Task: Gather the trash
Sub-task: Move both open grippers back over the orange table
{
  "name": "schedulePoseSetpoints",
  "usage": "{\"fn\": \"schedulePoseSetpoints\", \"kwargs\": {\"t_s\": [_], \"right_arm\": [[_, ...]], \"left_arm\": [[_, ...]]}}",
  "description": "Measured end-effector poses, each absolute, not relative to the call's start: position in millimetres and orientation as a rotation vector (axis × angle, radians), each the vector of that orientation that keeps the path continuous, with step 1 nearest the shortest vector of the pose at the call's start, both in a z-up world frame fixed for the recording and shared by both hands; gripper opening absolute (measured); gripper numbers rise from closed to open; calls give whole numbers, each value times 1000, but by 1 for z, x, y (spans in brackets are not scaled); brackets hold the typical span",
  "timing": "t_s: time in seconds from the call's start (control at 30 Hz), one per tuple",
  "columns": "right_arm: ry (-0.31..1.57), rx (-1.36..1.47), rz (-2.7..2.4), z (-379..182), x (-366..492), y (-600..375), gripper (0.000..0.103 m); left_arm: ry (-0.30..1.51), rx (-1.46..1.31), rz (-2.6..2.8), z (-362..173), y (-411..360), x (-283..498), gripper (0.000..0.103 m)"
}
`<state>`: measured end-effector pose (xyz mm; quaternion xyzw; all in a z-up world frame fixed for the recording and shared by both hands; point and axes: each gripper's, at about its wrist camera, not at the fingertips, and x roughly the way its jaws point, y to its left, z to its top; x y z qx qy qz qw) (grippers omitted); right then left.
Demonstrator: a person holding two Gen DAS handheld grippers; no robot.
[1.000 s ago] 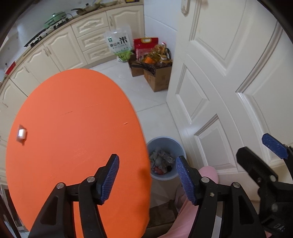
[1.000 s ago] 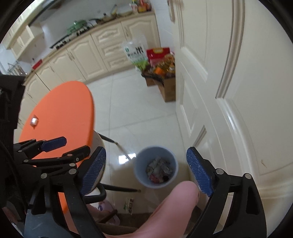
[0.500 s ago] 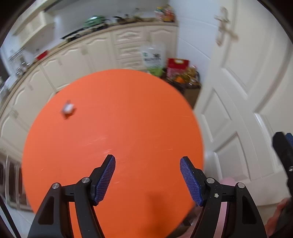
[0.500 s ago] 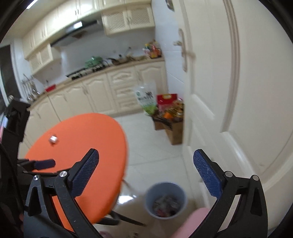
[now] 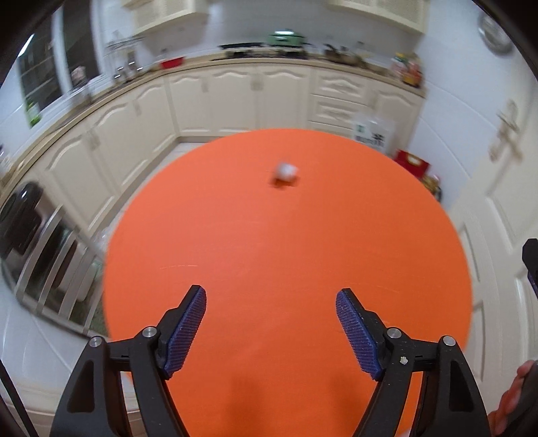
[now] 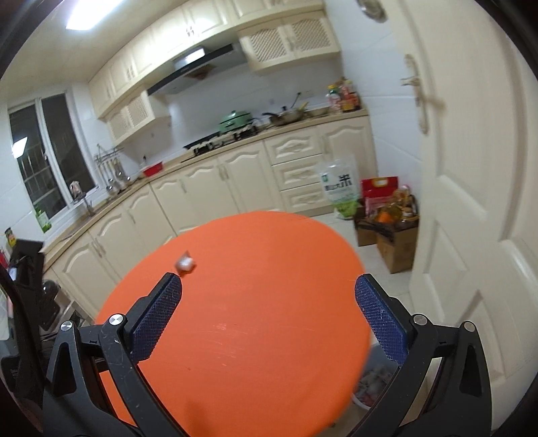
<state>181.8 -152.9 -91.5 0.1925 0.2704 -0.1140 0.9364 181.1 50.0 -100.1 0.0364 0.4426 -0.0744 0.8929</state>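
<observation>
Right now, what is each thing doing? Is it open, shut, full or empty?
Left gripper: opening, nothing between its fingers.
Right gripper: wide open, empty.
Paper scrap: lying on the orange table, untouched.
Trash bin: on the floor, trash inside.
Door: shut.

From my right wrist the kitchen is brightly and evenly lit by a ceiling panel light (image 6: 88,16) that burns out to plain white, the window (image 6: 43,158) is dark, and the orange surface (image 6: 242,319) carries a faint pale sheen near its middle. My left-wrist view is dimmer and cooler, smeared sideways by motion blur, so the cabinets (image 5: 235,97) and the small white scrap (image 5: 285,172) are soft while my left tongs (image 5: 270,331) stay sharp. Both views bend straight lines hard toward the rim, the door (image 6: 470,201) bowing, and black out at the corners.
</observation>
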Motion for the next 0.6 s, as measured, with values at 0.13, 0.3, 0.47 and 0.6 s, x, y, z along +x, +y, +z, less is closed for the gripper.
{"fn": "schedulePoseSetpoints", "kwargs": {"t_s": [0.13, 0.3, 0.47, 0.6], "right_arm": [[582, 352, -192, -96, 216, -133, 103], [651, 281, -50, -108, 272, -101, 103], [750, 159, -7, -125, 326, -69, 103], [845, 95, 23, -145, 376, -50, 103]], "left_arm": [[924, 35, -97, -103, 72, 190, 79], [965, -28, -47, -106, 102, 220, 79], [996, -64, -13, -110, 112, 261, 79], [1022, -78, -33, -109, 111, 311, 79]]}}
